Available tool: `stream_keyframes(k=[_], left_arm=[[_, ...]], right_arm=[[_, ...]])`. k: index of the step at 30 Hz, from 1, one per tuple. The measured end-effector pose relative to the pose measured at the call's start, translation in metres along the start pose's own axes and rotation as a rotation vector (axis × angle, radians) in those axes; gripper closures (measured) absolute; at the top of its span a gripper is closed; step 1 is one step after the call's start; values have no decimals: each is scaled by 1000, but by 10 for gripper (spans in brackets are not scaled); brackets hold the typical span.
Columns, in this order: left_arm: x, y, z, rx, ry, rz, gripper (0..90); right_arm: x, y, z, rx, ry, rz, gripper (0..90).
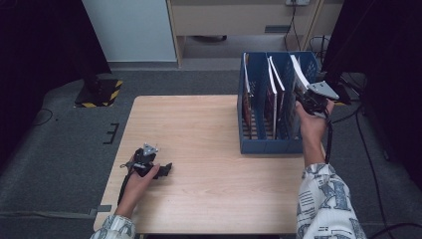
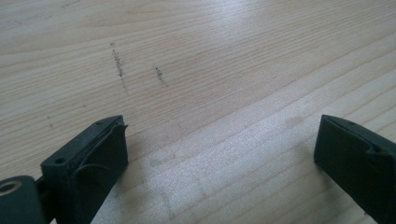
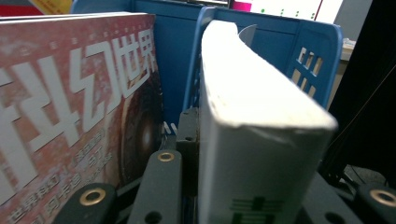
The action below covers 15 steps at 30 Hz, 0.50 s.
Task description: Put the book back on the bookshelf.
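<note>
Closest to the person, the left tool (image 1: 166,170) sits on the light wood table (image 1: 199,129), jaws spread wide with nothing but bare woodgrain between them. It's well away from the action.

Further out on the right, the right tool (image 1: 302,98) is clamped on a thick white book (image 3: 252,121) that stands in the rightmost slot of the blue file rack (image 1: 263,145) at the table's far right. In the right gripper view the jaws hug both faces of the book near its upper edge, so it's gripped, not just hovering.

My guess on handling: a fat paperback, so fairly heavy for a pinch grip, with flexy covers and a page block that can fan or sag if held by one corner. Grabbing across the full thickness like this seems right; smooth covers could still slip.

Room-wise, the slot walls are close on both sides, and a red-covered magazine (image 3: 79,102) stands in the next compartment just beside it. Straight up and down looks like the clean path. The near half of the table is wide open; beyond the rack it drops to the floor.
</note>
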State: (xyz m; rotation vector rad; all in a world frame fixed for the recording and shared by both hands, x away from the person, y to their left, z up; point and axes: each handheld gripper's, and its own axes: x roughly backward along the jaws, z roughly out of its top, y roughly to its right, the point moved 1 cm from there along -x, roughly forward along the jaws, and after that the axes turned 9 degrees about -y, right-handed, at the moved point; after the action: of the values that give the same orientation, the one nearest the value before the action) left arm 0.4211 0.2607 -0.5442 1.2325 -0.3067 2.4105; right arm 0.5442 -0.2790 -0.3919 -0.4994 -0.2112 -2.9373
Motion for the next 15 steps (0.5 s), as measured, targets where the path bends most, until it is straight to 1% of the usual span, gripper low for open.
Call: stream_keyframes(k=[1, 2, 3, 4, 5, 6, 7, 8, 12, 15], left_arm=[[0, 0, 0, 0, 0, 0, 19], [0, 0, 0, 0, 1, 0, 19], [0, 0, 0, 0, 1, 0, 19], [0, 0, 0, 0, 0, 0, 19], [0, 0, 0, 0, 1, 0, 20], [0, 0, 0, 0, 0, 0, 20], [0, 0, 0, 0, 0, 0, 19], [0, 0, 0, 0, 1, 0, 19], [0, 0, 0, 0, 0, 0, 19], [0, 0, 0, 0, 0, 0, 20]], right_arm=[[0, -1, 0, -4, 0, 7, 726], [0, -2, 0, -24, 4, 29, 675], [0, -2, 0, -24, 4, 29, 675], [0, 0, 0, -79, 12, 58, 612], [0, 0, 0, -95, 12, 64, 597], [1, 1, 0, -97, 12, 64, 578], [1, 1, 0, -97, 12, 64, 578], [1, 2, -1, -101, 3, 70, 534], [5, 2, -2, -108, 7, 69, 523], [6, 3, -3, -105, 4, 68, 528]])
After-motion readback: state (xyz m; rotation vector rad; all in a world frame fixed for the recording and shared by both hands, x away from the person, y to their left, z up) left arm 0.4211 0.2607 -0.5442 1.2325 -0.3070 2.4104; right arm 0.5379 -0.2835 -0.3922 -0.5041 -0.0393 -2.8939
